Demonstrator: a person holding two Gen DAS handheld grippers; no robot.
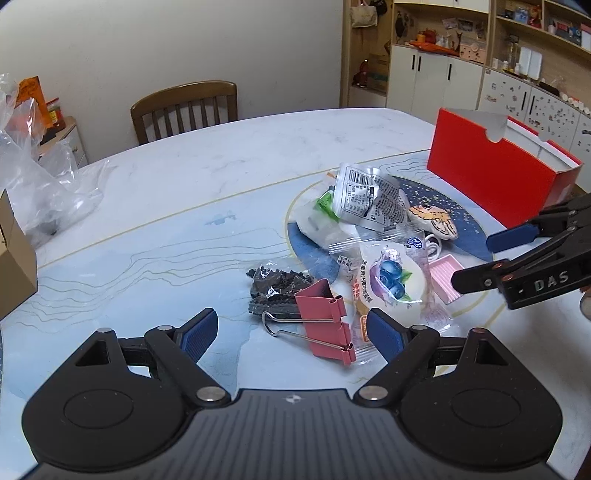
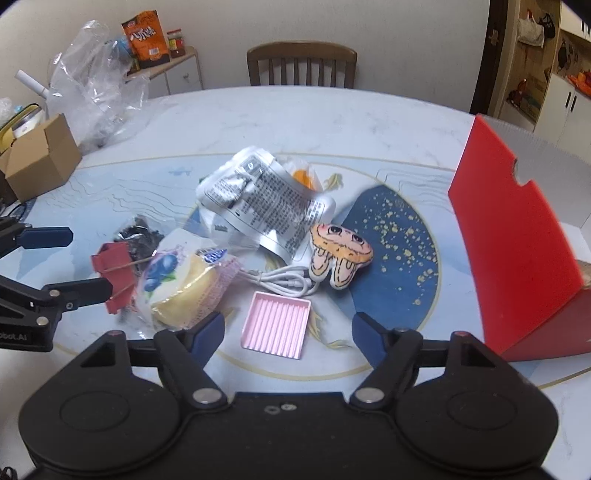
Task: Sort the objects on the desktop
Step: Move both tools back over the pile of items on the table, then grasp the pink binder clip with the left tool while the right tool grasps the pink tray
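Colours showing on the cluttered table

A pink ridged tray (image 2: 275, 325) is lying by a red box (image 2: 517, 236); a red clip (image 1: 325, 321) is showing too.

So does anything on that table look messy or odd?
Yes: the things lie heaped, unsorted. A crumpled silver pouch lies across other wrappers, and the red box stands empty-looking beside them.

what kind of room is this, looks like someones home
Most likely a home dining room. A wooden dining chair is pushed up to a round marble-look table, and wall cabinets and open shelves hold household bits and ornaments. Snack packets sit on a side cabinet by the wall.
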